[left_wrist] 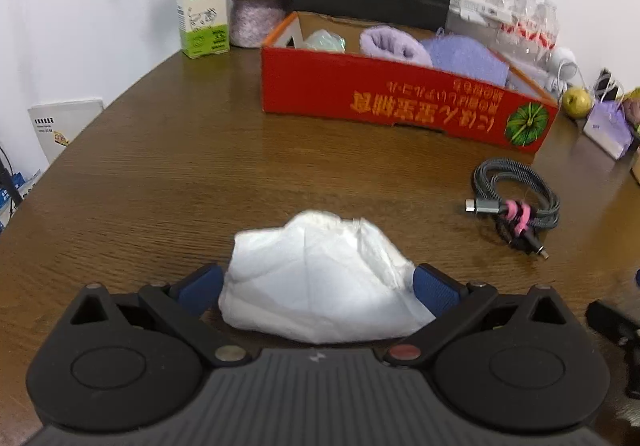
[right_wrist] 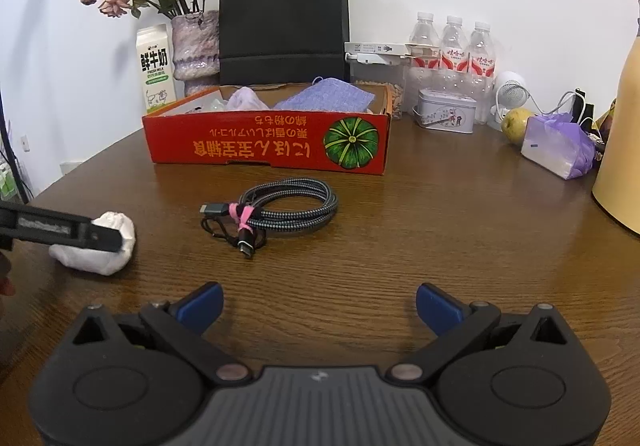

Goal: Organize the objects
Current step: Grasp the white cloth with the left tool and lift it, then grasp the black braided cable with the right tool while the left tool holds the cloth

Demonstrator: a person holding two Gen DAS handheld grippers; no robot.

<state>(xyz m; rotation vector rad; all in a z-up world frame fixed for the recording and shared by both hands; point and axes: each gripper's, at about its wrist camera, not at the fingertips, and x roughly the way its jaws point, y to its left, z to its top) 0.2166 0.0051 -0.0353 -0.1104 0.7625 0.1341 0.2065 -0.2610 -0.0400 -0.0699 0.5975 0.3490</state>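
Left gripper [left_wrist: 318,282] has its fingers pinching the white crumpled tissue [left_wrist: 320,278] on the near worktop [left_wrist: 200,166]; right gripper [right_wrist: 319,306] hangs wide, empty. The wad is soft, so it may slip out before reaching the far red box [left_wrist: 392,94].

One red cardboard box [right_wrist: 268,144] sits at the centre of the right wrist view, with one coiled braided cable [right_wrist: 276,208] below it and one crumpled white tissue [right_wrist: 108,246] at the left edge. Along the top stand one milk carton [right_wrist: 155,68], one vase [right_wrist: 196,48] of dried roses, one black paper bag [right_wrist: 284,18] and three water bottles [right_wrist: 454,46]. To the right lie one small tin [right_wrist: 446,110], one yellow-green fruit [right_wrist: 516,124] and one purple-wrapped packet [right_wrist: 558,148], while two purple cloths [left_wrist: 432,50] show inside the box in the left wrist view.
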